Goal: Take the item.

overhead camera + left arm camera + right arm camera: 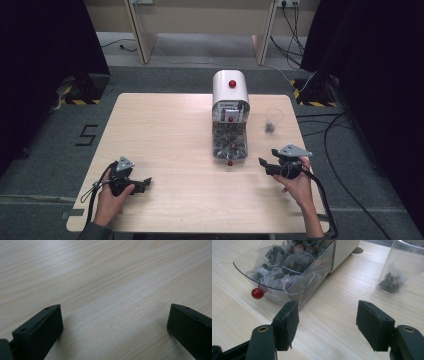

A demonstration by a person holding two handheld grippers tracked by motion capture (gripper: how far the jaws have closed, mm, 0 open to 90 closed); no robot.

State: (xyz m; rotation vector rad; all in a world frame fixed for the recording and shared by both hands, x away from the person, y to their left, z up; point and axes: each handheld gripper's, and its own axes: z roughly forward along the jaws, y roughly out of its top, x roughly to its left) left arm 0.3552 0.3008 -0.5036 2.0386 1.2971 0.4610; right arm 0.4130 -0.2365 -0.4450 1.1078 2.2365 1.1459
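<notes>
The right gripper (pixel 327 323) has its fingers apart and empty, near the open clear drawer (pixel 287 277) of tea bags pulled from the white dispenser (pixel 230 90). The left gripper (pixel 113 331) fingers are also apart above the bare counter (pixel 165 135).
</notes>
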